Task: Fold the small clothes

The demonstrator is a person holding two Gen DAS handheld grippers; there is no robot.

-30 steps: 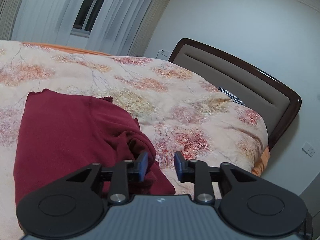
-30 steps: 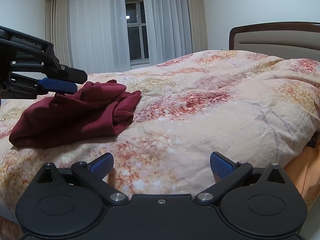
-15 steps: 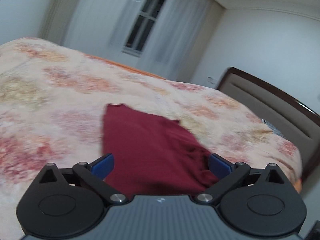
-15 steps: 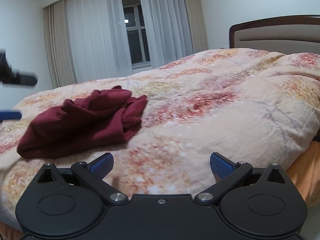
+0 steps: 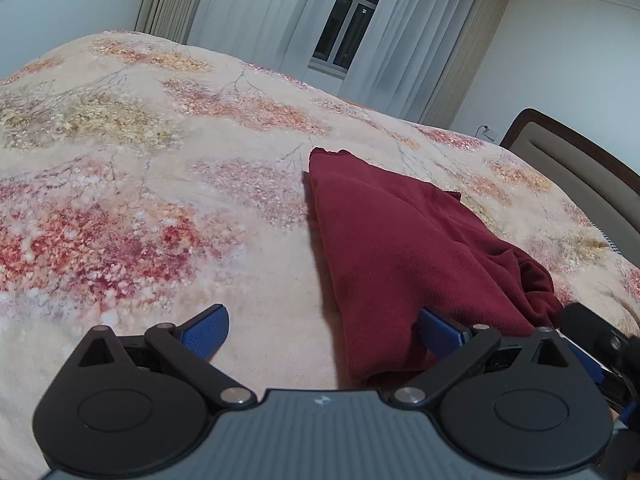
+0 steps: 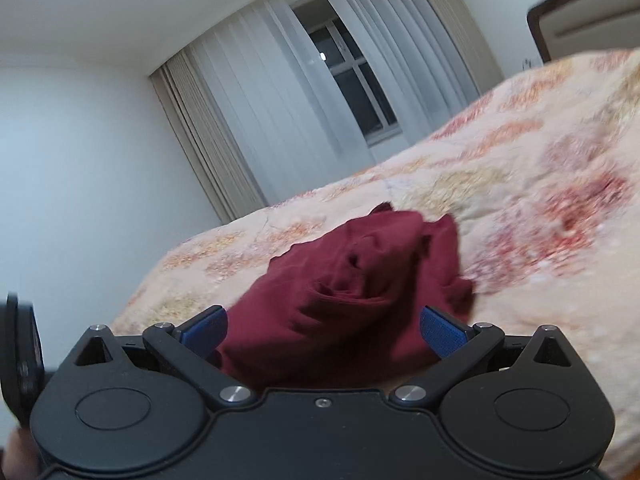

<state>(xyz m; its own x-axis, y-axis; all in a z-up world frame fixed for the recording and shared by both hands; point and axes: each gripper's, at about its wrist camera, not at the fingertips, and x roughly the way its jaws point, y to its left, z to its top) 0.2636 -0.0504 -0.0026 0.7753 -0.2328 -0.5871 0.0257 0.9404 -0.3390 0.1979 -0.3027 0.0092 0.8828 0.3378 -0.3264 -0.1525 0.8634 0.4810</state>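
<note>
A dark red garment [image 5: 404, 248] lies on the floral bedspread [image 5: 168, 184], flat on its left side and bunched at its right end. My left gripper [image 5: 322, 330] is open and empty, just above the garment's near left edge. In the right wrist view the garment [image 6: 352, 284] shows as a crumpled heap. My right gripper [image 6: 322, 328] is open and empty, close in front of that heap. Part of the right gripper shows at the right edge of the left wrist view [image 5: 600, 344].
The bed fills most of both views. A brown headboard [image 5: 580, 168] stands at the right. A window with white curtains [image 5: 344, 20] is behind the bed. A white wall [image 6: 80, 160] is at the left.
My left gripper opened wide and swung left along the garment. My right gripper moved in toward the garment's bunched end and tilted; its view is blurred.
</note>
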